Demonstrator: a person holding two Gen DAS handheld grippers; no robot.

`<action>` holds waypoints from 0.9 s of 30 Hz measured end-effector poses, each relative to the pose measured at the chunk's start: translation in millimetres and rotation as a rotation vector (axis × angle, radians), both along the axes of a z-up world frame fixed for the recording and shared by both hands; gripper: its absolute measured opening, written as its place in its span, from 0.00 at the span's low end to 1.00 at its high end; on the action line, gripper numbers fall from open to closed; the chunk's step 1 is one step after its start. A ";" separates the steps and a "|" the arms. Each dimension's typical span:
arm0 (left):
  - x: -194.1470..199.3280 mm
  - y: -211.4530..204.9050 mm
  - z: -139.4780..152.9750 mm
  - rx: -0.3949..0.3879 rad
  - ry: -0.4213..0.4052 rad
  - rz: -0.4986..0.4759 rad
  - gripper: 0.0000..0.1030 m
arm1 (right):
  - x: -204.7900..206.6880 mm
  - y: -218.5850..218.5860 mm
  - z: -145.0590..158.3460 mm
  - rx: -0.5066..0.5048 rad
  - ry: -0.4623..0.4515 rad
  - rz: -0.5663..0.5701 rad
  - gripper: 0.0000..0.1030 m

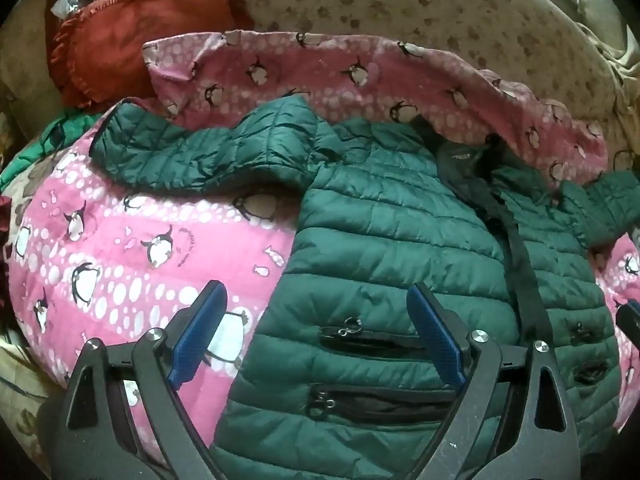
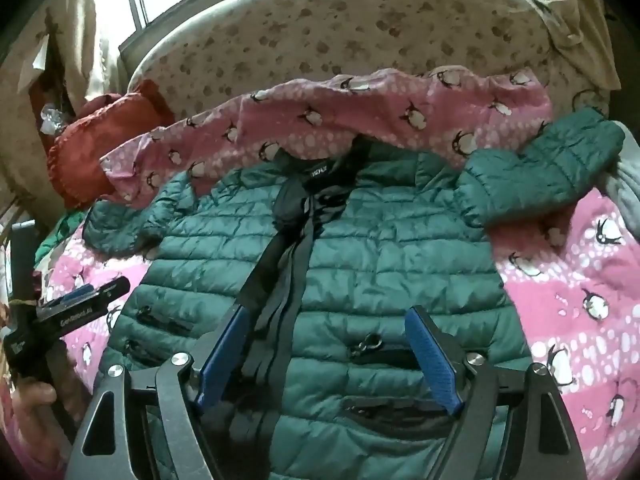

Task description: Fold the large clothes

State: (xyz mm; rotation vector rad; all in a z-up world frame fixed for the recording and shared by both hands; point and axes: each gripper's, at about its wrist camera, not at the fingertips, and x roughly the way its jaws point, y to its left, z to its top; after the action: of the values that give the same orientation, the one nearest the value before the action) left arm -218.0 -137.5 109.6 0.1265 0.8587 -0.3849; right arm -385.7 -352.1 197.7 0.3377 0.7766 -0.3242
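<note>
A dark green quilted puffer jacket [image 1: 392, 232] lies flat, front up, on a pink penguin-print blanket [image 1: 120, 256]; it also shows in the right wrist view [image 2: 360, 232]. Its black zipper runs down the middle and both sleeves spread outward. My left gripper [image 1: 316, 304] is open and empty above the jacket's left hem by the zip pockets [image 1: 372, 338]. My right gripper [image 2: 326, 328] is open and empty above the right side of the hem. The left gripper also shows at the left edge of the right wrist view [image 2: 86, 298].
A red frilled cushion [image 1: 132, 36] lies at the back left. A beige spotted mattress or headboard [image 2: 340, 28] curves behind the blanket. The blanket's far edge is folded over the jacket collar [image 2: 320, 164]. A grey cloth [image 2: 624, 192] lies at the right.
</note>
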 end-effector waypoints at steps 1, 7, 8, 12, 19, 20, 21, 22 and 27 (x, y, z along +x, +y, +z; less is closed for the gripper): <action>-0.2 -1.4 0.7 0.001 -0.003 -0.003 0.89 | 0.9 -0.9 0.9 -0.006 -0.002 -0.002 0.77; -1.5 -7.5 0.9 -0.006 -0.007 -0.017 0.89 | 11.8 -0.7 3.3 -0.043 0.004 0.007 0.77; -1.3 -8.7 1.0 -0.008 -0.006 -0.017 0.89 | 13.9 -0.7 3.6 -0.043 0.003 0.008 0.77; -2.2 -12.6 1.3 -0.007 -0.012 -0.023 0.89 | 19.8 -2.3 1.7 -0.023 -0.008 0.005 0.77; -2.5 -18.4 -1.2 -0.002 -0.008 -0.025 0.89 | 25.8 0.1 0.5 -0.030 -0.016 0.001 0.77; -2.7 -18.3 -1.4 0.000 -0.008 -0.026 0.89 | 26.1 0.0 0.1 -0.027 -0.018 0.000 0.77; -3.0 -19.3 -2.2 0.001 -0.006 -0.027 0.89 | 26.2 0.3 0.0 -0.021 -0.022 0.000 0.77; -3.8 -20.2 -3.0 0.003 -0.006 -0.028 0.89 | 27.9 -0.8 -1.3 -0.017 -0.009 0.001 0.77; -4.9 -24.2 -5.1 0.011 -0.008 -0.033 0.89 | 31.2 -2.0 -7.0 0.003 0.022 -0.002 0.77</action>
State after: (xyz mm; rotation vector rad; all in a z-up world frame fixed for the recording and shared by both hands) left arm -222.8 -161.6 104.5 0.1520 0.8517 -0.4104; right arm -354.5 -354.0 190.7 0.3380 0.7985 -0.3294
